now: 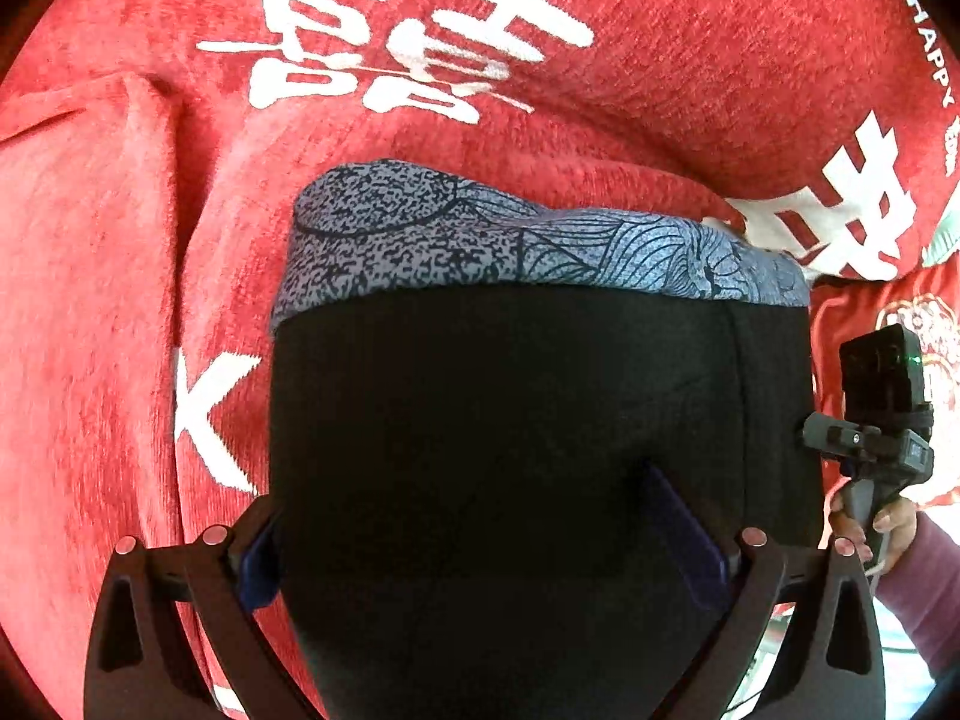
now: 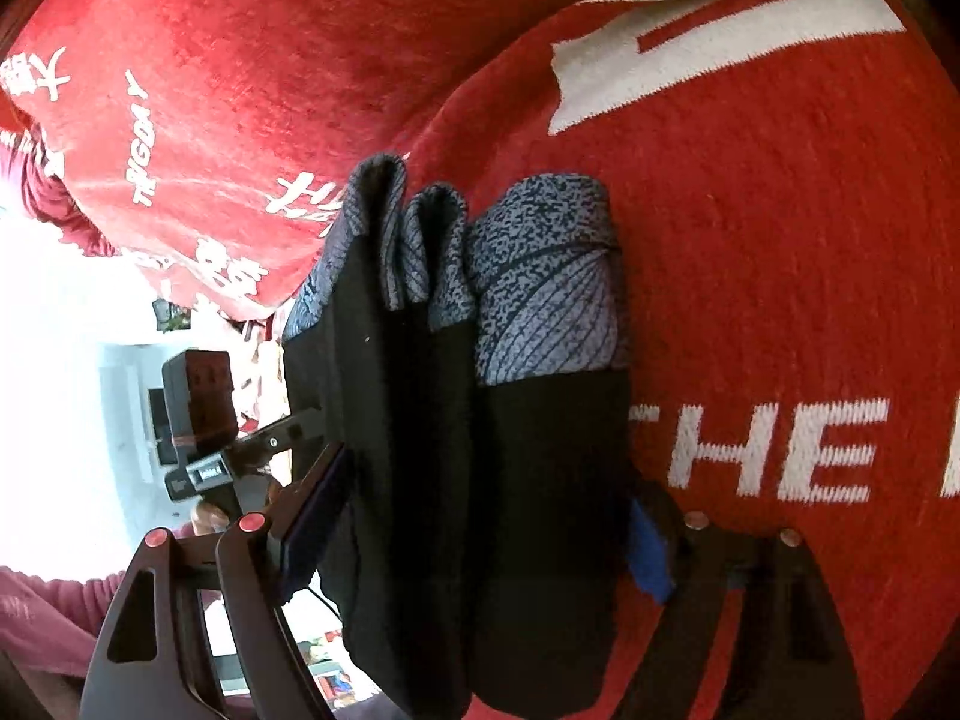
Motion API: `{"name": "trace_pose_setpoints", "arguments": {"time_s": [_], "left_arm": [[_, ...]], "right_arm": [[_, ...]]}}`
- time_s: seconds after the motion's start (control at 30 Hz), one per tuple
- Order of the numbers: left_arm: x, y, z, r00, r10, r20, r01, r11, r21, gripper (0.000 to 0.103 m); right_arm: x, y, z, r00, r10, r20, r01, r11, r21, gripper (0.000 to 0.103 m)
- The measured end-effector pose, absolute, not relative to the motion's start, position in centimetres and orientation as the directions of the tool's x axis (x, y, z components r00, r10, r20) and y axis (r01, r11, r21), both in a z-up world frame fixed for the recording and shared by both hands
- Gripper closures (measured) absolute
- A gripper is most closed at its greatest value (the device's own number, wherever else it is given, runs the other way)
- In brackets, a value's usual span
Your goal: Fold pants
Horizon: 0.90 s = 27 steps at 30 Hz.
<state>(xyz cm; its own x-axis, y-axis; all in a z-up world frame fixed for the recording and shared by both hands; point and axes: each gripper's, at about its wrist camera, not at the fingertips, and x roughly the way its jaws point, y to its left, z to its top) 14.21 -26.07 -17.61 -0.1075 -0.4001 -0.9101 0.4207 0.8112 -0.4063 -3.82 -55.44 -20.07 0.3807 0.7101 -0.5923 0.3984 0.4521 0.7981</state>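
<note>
Red blanket with white lettering beneath. Folded black pants, grey patterned cuff up, mid-frame, grasped by left gripper and right gripper.

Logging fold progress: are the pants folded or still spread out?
Folded. The pants show as several stacked layers side by side, patterned grey cuffs bunched together, a compact bundle on the red blanket.

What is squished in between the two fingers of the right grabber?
The folded black pants with grey patterned cuffs fill the gap between the right gripper fingers, seen in the right wrist view.
</note>
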Motion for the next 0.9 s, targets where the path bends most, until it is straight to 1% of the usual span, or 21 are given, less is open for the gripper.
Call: {"name": "trace_pose_setpoints", "arguments": {"time_s": [0.03,0.07,0.17,0.2,0.27,0.33,0.37,0.4,0.5,0.63,0.8,0.9], "left_arm": [[14.0,-25.9,-17.5,-0.098,-0.404,-0.91,0.406,0.818,-0.407,0.004],[13.9,-25.8,-17.4,-0.087,-0.407,-0.909,0.393,0.825,-0.407,0.005],[13.2,-25.7,-16.8,-0.045,-0.411,-0.91,0.374,0.838,-0.397,0.013],[13.0,-25.9,-16.6,-0.036,-0.409,-0.912,0.379,0.839,-0.392,0.017],[12.6,-26.1,-16.1,-0.026,-0.409,-0.912,0.392,0.835,-0.386,0.023],[12.4,-26.0,-15.6,-0.024,-0.417,-0.909,0.388,0.834,-0.393,0.036],[12.4,-25.7,-15.1,-0.025,-0.431,-0.902,0.383,0.83,-0.406,0.039],[12.6,-25.1,-14.8,-0.028,-0.437,-0.899,0.381,0.827,-0.414,0.042],[12.5,-24.3,-13.8,-0.044,-0.45,-0.892,0.376,0.819,-0.433,0.045],[11.4,-23.6,-11.9,-0.061,-0.452,-0.89,0.409,0.802,-0.435,0.045],[10.3,-21.1,-9.5,-0.083,-0.461,-0.883,0.408,0.793,-0.452,0.045],[9.1,-19.7,-8.4,-0.087,-0.44,-0.894,0.436,0.79,-0.431,0.045]], "right_arm": [[-3.7,-55.5,-20.1,0.377,0.712,-0.592,0.41,0.445,0.796,0.019],[-3.7,-55.7,-20.2,0.372,0.713,-0.595,0.42,0.442,0.793,0.022],[-4.2,-56.1,-20.3,0.358,0.709,-0.608,0.436,0.449,0.78,0.038],[-4.3,-56.2,-20.2,0.358,0.711,-0.606,0.44,0.444,0.781,0.044],[-4.3,-56.3,-19.9,0.36,0.712,-0.602,0.443,0.438,0.783,0.051],[-4.3,-56.1,-19.2,0.365,0.71,-0.602,0.437,0.441,0.784,0.056],[-4.3,-56.1,-18.8,0.372,0.711,-0.597,0.44,0.431,0.788,0.058],[-4.4,-56.0,-18.6,0.377,0.71,-0.595,0.443,0.425,0.789,0.059],[-4.6,-55.8,-17.4,0.396,0.71,-0.582,0.441,0.408,0.799,0.062],[-5.2,-54.7,-15.3,0.428,0.717,-0.55,0.433,0.372,0.821,0.062],[-7.6,-52.6,-13.2,0.47,0.726,-0.502,0.436,0.303,0.847,0.062],[-9.2,-50.9,-12.4,0.486,0.727,-0.486,0.438,0.278,0.855,0.062]]}}
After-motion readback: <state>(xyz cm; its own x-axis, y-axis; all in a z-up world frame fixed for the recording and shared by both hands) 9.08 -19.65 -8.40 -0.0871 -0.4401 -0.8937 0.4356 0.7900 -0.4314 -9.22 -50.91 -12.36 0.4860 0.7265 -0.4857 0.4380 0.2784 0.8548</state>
